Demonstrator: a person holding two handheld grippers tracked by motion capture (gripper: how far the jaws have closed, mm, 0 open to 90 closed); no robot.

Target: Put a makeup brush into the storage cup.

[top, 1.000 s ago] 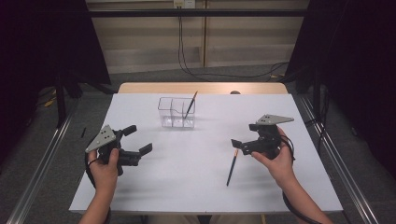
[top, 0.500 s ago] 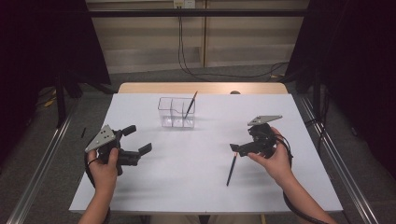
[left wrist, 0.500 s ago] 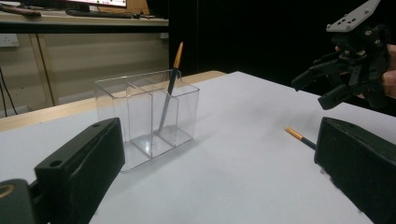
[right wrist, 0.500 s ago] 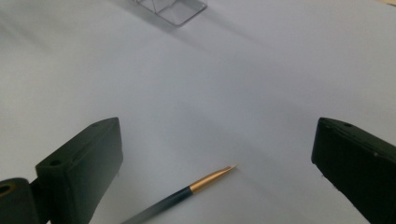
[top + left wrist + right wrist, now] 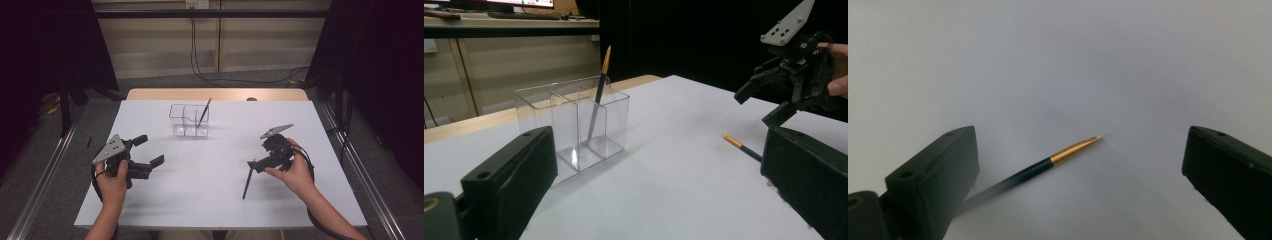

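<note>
Hovering over near-right part of white worktop (image 5: pixel 210 200): right gripper (image 5: pixel 253 165), jaws spread wide, released, nothing between them. Tilted down toward a thin black brush (image 5: pixel 247 183) lying flat on worktop just below and near of the jaws. Gold ferrule and fine tip of brush (image 5: pixel 1075 148) sitting on bare white surface between the two black jaws in right gripper view, handle running back beside the left-hand jaw; touching or not, cannot tell. Held by right hand (image 5: pixel 296 172), cable trailing off near edge.

Resting at near-left: left gripper (image 5: pixel 149 152), jaws also apart, released, empty, gripped by left hand (image 5: pixel 112 180), pointing right and far.

Standing at far centre of worktop: clear divided holder (image 5: pixel 189 120), well apart from both grippers. Leaning in its right compartment, tip up: second brush (image 5: pixel 203 113). Same holder (image 5: pixel 574 125) and leaning brush (image 5: pixel 598 100) visible between jaws in left gripper view, right gripper (image 5: pixel 769 97) farther off at right.
</note>
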